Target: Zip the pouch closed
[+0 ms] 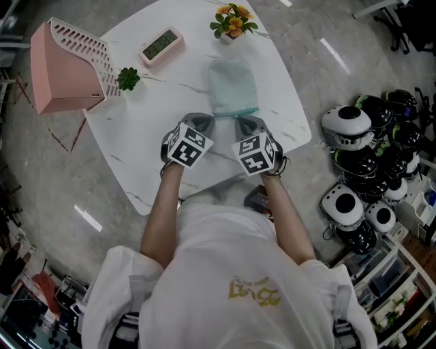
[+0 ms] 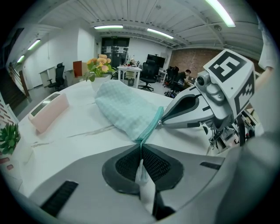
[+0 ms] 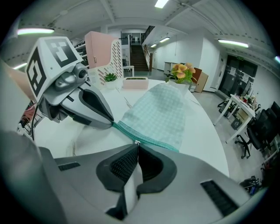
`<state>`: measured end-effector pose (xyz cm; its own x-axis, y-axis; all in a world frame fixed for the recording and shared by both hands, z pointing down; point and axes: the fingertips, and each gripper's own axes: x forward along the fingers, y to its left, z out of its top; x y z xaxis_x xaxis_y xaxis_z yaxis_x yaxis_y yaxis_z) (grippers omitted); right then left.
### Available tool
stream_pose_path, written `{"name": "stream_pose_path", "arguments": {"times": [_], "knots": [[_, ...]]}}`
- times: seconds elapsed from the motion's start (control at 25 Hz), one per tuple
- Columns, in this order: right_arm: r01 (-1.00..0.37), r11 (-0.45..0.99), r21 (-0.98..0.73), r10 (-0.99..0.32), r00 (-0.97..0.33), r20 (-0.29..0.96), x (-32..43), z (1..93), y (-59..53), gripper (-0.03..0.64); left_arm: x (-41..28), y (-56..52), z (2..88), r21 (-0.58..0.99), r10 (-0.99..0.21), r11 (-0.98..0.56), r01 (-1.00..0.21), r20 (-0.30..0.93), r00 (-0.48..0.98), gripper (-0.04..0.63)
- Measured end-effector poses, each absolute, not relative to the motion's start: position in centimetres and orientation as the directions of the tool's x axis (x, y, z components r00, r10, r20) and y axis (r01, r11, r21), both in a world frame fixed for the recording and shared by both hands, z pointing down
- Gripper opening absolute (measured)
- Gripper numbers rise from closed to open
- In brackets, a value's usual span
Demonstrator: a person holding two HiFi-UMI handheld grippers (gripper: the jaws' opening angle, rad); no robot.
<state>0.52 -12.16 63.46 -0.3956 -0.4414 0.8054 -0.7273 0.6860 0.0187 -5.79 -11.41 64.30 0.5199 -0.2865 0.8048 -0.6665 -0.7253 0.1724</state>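
A light teal checked pouch [image 1: 231, 83] lies flat on the white table [image 1: 143, 136], its green zipper edge [image 1: 235, 111] toward me. My left gripper [image 1: 212, 118] is shut on the left end of that zipper edge, with the cloth pinched between its pads [image 2: 141, 146]. My right gripper [image 1: 239, 119] is just to its right, shut on the small zipper pull [image 3: 136, 143]. In the left gripper view the zipper [image 2: 151, 127] runs from my jaws to the right gripper's tip [image 2: 162, 121]. In the right gripper view more zipper [image 3: 170, 146] continues to the right.
A pink slotted rack [image 1: 65, 65], a small green plant [image 1: 127, 78], a pink desk clock [image 1: 161, 45] and a pot of orange flowers [image 1: 233, 20] stand at the table's far side. Black and white helmets [image 1: 357, 170] are piled on the floor at the right.
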Motion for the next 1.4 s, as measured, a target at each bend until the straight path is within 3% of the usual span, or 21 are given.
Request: {"name": "stream_pose_path", "arguments": {"times": [1.0, 1.08, 1.2, 1.4], "knots": [[-0.791, 0.612, -0.003, -0.468, -0.366, 0.805, 3.4, 63.1, -11.8, 0.028, -8.5, -12.5, 64.6, 0.109, -0.370, -0.653, -0.750, 0.818, 0.441, 0.044], [-0.801, 0.598, -0.021, -0.467, -0.370, 0.803, 3.7, 62.8, -11.7, 0.042, -8.6, -12.7, 64.3, 0.112, -0.386, -0.639, -0.761, 0.809, 0.443, 0.079], [-0.817, 0.575, -0.052, -0.476, -0.386, 0.790, 3.8, 61.8, -11.6, 0.058, -8.7, -13.0, 63.2, 0.171, -0.413, -0.573, -0.802, 0.785, 0.462, 0.209], [-0.855, 0.511, -0.088, -0.557, -0.407, 0.724, 4.1, 58.3, -11.8, 0.031, -8.4, -13.3, 59.8, 0.196, -0.505, -0.512, -0.836, 0.719, 0.478, 0.218]]}}
